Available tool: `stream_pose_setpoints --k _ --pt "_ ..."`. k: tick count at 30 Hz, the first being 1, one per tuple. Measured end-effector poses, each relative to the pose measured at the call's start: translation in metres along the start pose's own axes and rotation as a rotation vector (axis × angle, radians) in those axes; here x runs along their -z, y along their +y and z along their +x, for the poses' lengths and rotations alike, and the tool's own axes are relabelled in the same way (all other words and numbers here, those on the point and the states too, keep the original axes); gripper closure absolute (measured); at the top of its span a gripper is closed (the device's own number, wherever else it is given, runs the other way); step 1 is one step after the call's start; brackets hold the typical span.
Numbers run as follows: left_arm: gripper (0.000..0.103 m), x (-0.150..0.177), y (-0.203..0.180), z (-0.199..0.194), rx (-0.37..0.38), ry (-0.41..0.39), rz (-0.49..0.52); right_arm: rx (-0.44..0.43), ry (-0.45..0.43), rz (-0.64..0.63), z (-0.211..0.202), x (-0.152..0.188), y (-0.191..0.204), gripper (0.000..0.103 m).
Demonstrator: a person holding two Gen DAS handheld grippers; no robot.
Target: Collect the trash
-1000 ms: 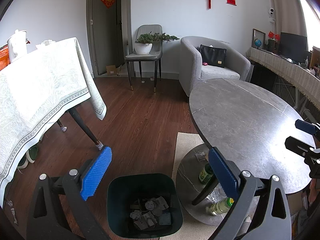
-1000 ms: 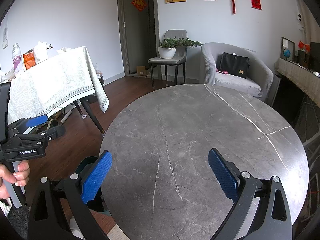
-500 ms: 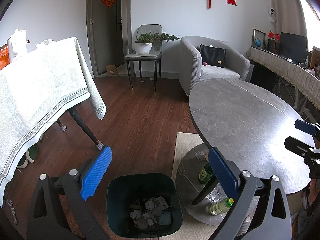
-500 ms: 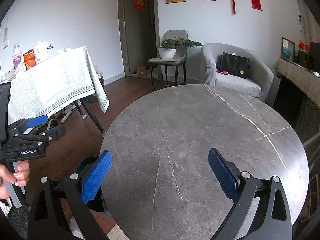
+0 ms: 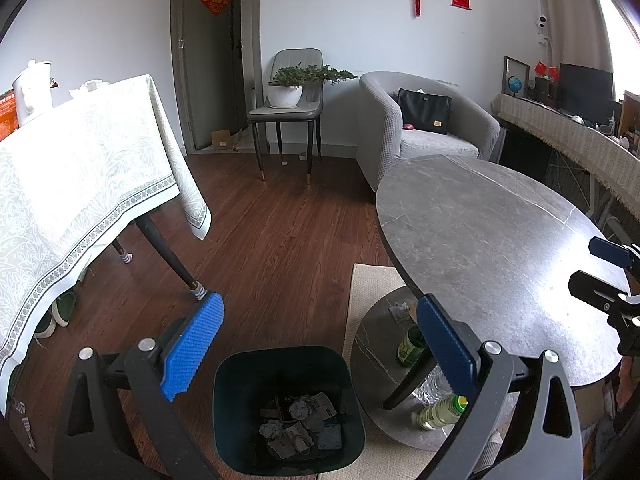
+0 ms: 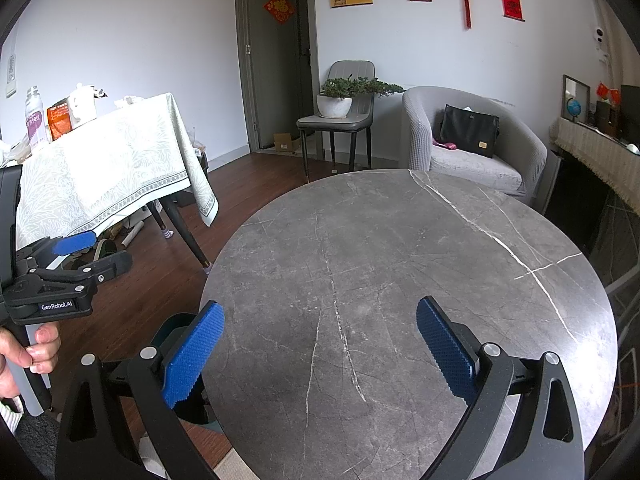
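A dark green trash bin [image 5: 224,400] stands on the floor beside the round grey table [image 5: 500,240]; it holds several crumpled papers and wrappers [image 5: 300,424]. My left gripper [image 5: 320,348] is open and empty, held above the bin. My right gripper [image 6: 320,344] is open and empty over the bare grey table top [image 6: 400,260]. The bin's edge [image 6: 168,328] shows behind the right gripper's left finger. The left gripper [image 6: 76,256] also shows at the left of the right wrist view, and the right gripper [image 5: 604,268] at the right of the left wrist view.
Two green-capped bottles [image 5: 408,348] [image 5: 440,412] and a scrap [image 5: 400,310] sit on the table's lower round base [image 5: 376,340]. A cloth-covered table [image 5: 80,168] stands left, a chair with a plant [image 5: 288,96] and a grey armchair [image 5: 424,128] behind. A beige rug [image 5: 368,288] lies under the table.
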State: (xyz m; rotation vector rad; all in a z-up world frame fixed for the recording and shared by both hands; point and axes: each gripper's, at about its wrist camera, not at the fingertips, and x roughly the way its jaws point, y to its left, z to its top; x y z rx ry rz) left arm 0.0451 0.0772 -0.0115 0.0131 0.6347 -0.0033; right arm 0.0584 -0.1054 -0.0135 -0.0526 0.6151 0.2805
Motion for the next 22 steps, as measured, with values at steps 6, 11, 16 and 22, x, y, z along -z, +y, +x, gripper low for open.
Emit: stream_pose_setpoints --k 6,11,16,22 --pt "0.004 0.0004 -0.0008 0.0000 0.000 0.001 0.002 0.000 -0.001 -0.001 0.0000 0.0000 0.0001 0.005" --pt "0.004 0.0004 -0.0011 -0.0001 -0.001 -0.002 0.002 0.001 -0.001 0.001 0.0000 0.0000 0.0000 0.005" --pt "0.004 0.0015 -0.0047 -0.0003 -0.005 -0.011 0.023 0.000 0.000 0.000 0.0001 0.0002 -0.0001 0.005" --pt "0.004 0.0018 -0.0059 -0.0001 -0.005 -0.003 0.025 0.001 -0.001 0.001 -0.0004 -0.0004 0.0000 0.005"
